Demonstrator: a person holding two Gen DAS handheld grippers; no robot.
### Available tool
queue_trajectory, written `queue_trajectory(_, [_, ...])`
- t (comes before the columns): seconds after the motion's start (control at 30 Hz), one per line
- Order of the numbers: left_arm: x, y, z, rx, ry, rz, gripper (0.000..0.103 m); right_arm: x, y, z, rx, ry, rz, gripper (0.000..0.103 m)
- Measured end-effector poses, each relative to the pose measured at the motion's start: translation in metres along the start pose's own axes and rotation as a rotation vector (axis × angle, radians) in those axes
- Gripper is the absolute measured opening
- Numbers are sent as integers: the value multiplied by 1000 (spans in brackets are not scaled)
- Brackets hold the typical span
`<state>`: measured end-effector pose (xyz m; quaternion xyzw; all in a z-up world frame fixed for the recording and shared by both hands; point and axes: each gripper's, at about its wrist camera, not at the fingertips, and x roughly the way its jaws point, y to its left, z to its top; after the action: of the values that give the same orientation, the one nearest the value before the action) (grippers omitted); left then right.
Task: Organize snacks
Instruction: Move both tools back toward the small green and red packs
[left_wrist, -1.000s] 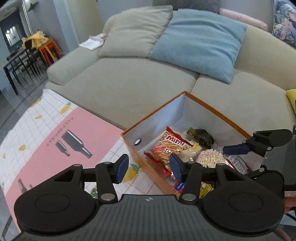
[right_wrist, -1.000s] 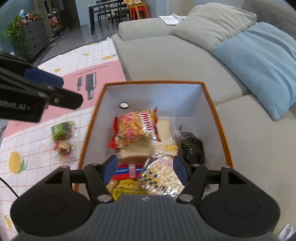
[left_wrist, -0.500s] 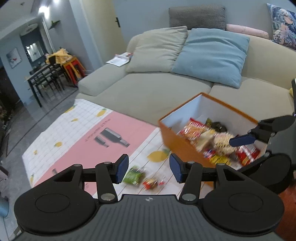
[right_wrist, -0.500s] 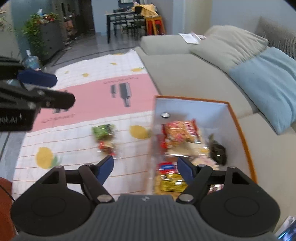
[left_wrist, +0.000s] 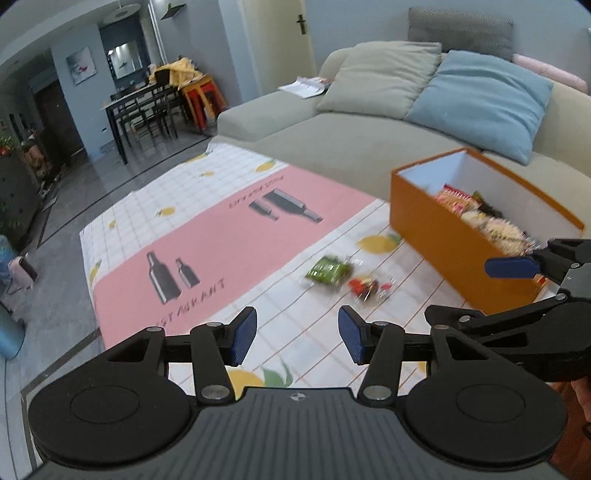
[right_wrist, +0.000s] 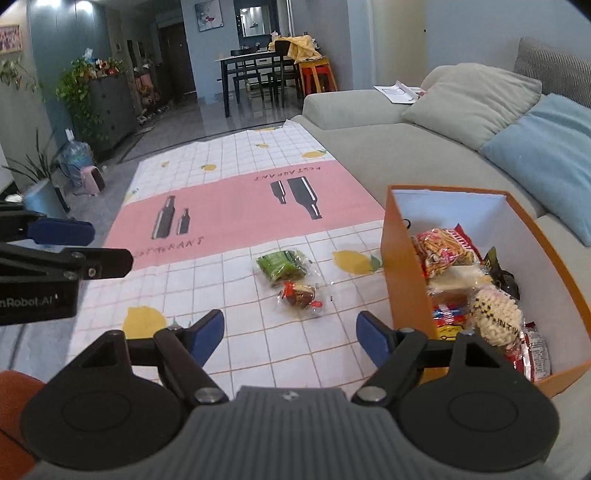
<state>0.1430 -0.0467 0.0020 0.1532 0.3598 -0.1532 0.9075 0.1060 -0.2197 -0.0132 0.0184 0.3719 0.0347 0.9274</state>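
Observation:
An orange box (right_wrist: 402, 258) with white inner walls stands on the tablecloth by the sofa and holds several snack packs; it also shows in the left wrist view (left_wrist: 439, 229). A green snack pack (right_wrist: 280, 263) and a red-and-brown snack in clear wrap (right_wrist: 300, 296) lie on the cloth left of the box; both show in the left wrist view, the green pack (left_wrist: 327, 271) and the red snack (left_wrist: 367, 286). My left gripper (left_wrist: 297, 339) is open and empty above the cloth. My right gripper (right_wrist: 290, 338) is open and empty, just short of the red snack.
A pink and white checked tablecloth (right_wrist: 229, 206) covers the low table. A grey sofa (right_wrist: 388, 147) with beige and blue cushions runs along the far side. A dining table with chairs (right_wrist: 258, 74) stands further back.
Both grippers have pulled back and swung left, away from above the box. The two loose snacks on the cloth have come into view. Both stay open and empty.

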Motion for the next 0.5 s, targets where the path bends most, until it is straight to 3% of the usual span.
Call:
queue_trajectory(0.27, [38,13,-16,-6,94,53,60,40,19,-12,-47,-20,-100,72])
queue_trajectory(0.5, [72,11,-14,-9,142,31,60,81,13,-9,-21,23,-86,71])
